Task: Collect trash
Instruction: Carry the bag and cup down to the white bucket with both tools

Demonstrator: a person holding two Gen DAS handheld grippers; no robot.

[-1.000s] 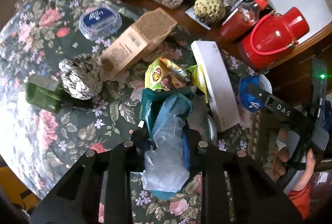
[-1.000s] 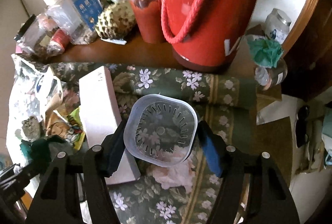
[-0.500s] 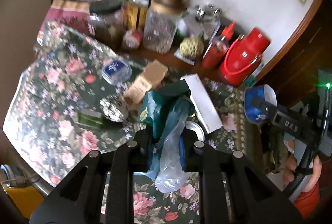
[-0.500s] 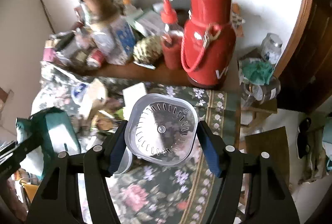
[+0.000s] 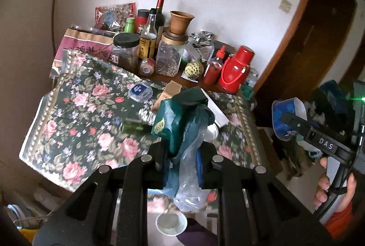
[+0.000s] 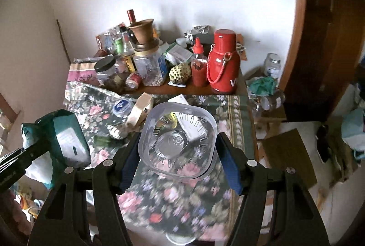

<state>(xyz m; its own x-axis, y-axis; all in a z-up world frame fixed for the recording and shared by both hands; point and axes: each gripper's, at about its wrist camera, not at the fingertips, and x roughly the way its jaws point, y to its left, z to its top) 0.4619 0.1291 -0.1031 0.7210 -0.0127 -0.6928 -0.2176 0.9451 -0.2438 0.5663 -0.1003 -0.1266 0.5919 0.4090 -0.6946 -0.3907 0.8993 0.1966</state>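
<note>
Jaws of the left gripper (image 5: 182, 164) pinch green wrappers (image 5: 180, 118); the right gripper (image 6: 179, 154) clasps a clear tub (image 6: 178, 141), both lifted for binning.

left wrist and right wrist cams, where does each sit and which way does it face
Left wrist: on the left tongs, angled down at the floral tablecloth; shows the pinched green bag and a hand.
Right wrist: on the right tongs, angled down at the table; grips a clear plastic tub.
Shared: red flask.
</note>
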